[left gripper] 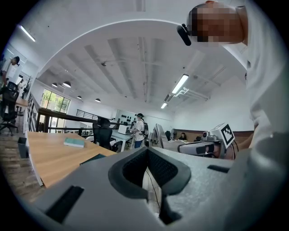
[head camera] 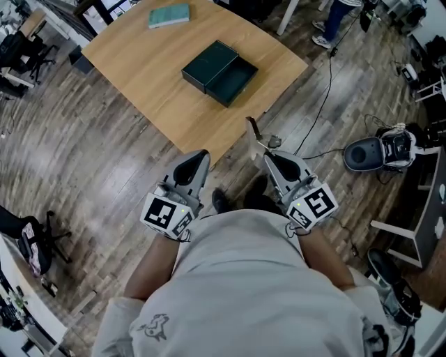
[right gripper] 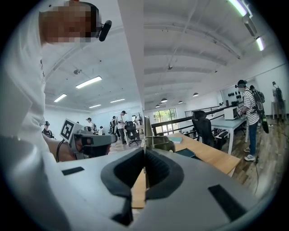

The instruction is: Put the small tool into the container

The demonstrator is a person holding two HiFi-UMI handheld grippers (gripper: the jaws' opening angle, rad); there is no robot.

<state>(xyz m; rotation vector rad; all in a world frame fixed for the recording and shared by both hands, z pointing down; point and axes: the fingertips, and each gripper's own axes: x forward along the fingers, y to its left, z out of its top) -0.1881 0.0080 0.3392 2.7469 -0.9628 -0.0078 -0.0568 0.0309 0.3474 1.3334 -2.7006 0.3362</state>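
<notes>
the right tongs (right gripper: 144, 155) are closed on the small tool (right gripper: 146, 131), a thin flat strip standing up out of the pads, with a greenish metal part near its top. the left tongs (left gripper: 147, 153) are closed too, with nothing between them. both are held close to the person's body.

the container (head camera: 235, 79), a dark green box, lies open on the table (head camera: 153, 70), with what looks like its lid touching its far-left side. the tool is well short of the container, on its near side, over the floor just off the table's corner. a teal book (head camera: 169, 14) lies well beyond the container.

the step in hand looks like the carry. to do it well, bring the tool forward until it hangs over the open half, not the lid. then tip the strip flat, lower it inside the walls and only then release. the left tongs could steady the container's near wall if it slides.

no brand or writing can be read. the cubes on the tongs carry only square black-and-white markers.
</notes>
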